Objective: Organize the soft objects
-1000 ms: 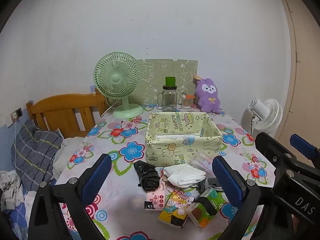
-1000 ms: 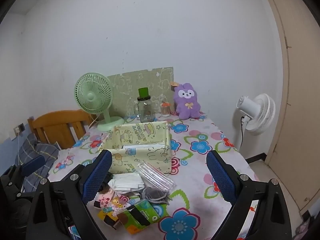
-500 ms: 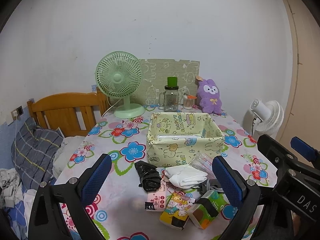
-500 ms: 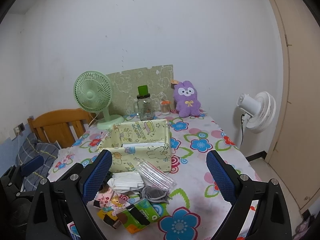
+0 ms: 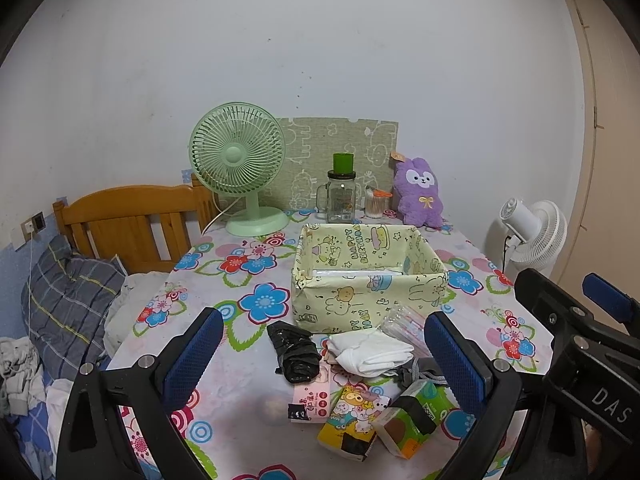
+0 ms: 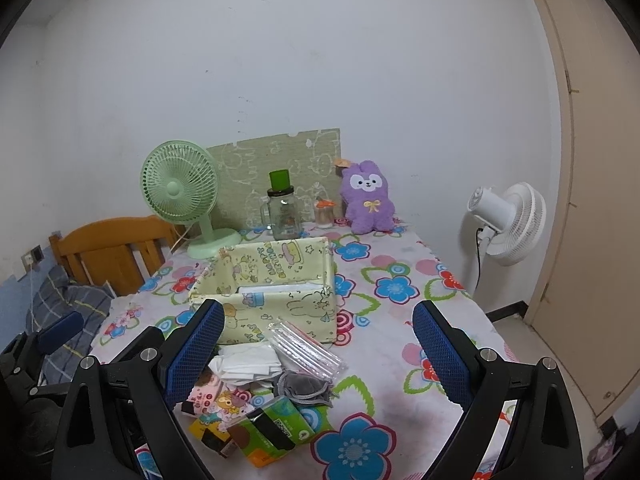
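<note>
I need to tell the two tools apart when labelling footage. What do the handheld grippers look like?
Both look alike: the left gripper and right gripper have matte black angular frames with silver screw heads. Each finger carries a blue pad with a fine grid texture. White letters "DAS" are printed on the right gripper's body where it shows in the left camera. No cables, sleeves or hands are visible.

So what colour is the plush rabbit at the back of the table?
Purple, with a white face and a yellow bow: the plush rabbit shows best in the right wrist view.
</note>
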Demonstrator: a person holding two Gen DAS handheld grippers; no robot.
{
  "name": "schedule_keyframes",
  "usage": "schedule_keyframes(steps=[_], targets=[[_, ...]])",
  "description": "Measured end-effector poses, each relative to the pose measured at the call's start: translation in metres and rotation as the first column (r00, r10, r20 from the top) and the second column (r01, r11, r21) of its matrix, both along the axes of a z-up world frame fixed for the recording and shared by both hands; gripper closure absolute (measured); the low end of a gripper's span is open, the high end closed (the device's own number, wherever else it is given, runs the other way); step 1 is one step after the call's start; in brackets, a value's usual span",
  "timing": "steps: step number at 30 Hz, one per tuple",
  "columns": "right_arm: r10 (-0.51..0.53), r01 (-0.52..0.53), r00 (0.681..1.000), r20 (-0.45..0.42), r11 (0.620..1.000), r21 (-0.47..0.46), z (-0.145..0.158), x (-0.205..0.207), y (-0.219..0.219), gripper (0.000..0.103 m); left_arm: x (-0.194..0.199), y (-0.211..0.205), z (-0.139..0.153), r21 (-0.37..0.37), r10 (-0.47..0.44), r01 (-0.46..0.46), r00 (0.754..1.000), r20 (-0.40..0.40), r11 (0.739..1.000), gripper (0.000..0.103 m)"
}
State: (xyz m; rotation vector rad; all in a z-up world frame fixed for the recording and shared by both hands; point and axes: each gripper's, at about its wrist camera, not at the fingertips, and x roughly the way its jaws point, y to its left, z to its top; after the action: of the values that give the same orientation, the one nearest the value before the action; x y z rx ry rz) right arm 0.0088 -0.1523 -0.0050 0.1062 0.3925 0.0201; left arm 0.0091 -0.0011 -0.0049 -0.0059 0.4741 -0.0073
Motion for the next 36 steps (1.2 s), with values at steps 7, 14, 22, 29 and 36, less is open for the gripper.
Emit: schedule_keyframes(steps=[7, 14, 22, 29, 36], targets=[[-0.001, 0.001, 1.0, -0.006, 1.0, 0.001, -0.0003, -0.0001, 0.0004, 0.006, 0.0002, 0.0, -0.0006, -0.002, -0.006, 0.006, 1.0, -0.003, 1.0, 0.002], [-0.003, 0.003, 1.0, -0.008, 1.0, 0.003, 0.0001, 0.0001, -0.0005, 0.006, -0.0002, -0.0012, -0.0009, -0.001, -0.011, 0.011, 1.0, -0.003, 1.0, 0.002], [-0.005, 0.005, 1.0, -0.012, 1.0, 0.004, 0.0001, 0.0, -0.0003, 0.007, -0.0002, -0.0016, -0.0005, -0.002, -0.011, 0.011, 1.0, -0.004, 1.0, 0.002], [-0.008, 0.008, 1.0, -0.014, 1.0, -0.001, -0.0016, 0.0001, 0.0003, 0.007, -0.0012, -0.0033, -0.0014, 0.01, -0.001, 0.001, 1.0, 0.004, 1.0, 0.002], [-0.01, 0.01, 1.0, -0.016, 1.0, -0.001, -0.0032, 0.0004, 0.0015, 0.007, -0.001, -0.0041, -0.0045, 0.004, -0.006, 0.006, 1.0, -0.001, 1.0, 0.002]])
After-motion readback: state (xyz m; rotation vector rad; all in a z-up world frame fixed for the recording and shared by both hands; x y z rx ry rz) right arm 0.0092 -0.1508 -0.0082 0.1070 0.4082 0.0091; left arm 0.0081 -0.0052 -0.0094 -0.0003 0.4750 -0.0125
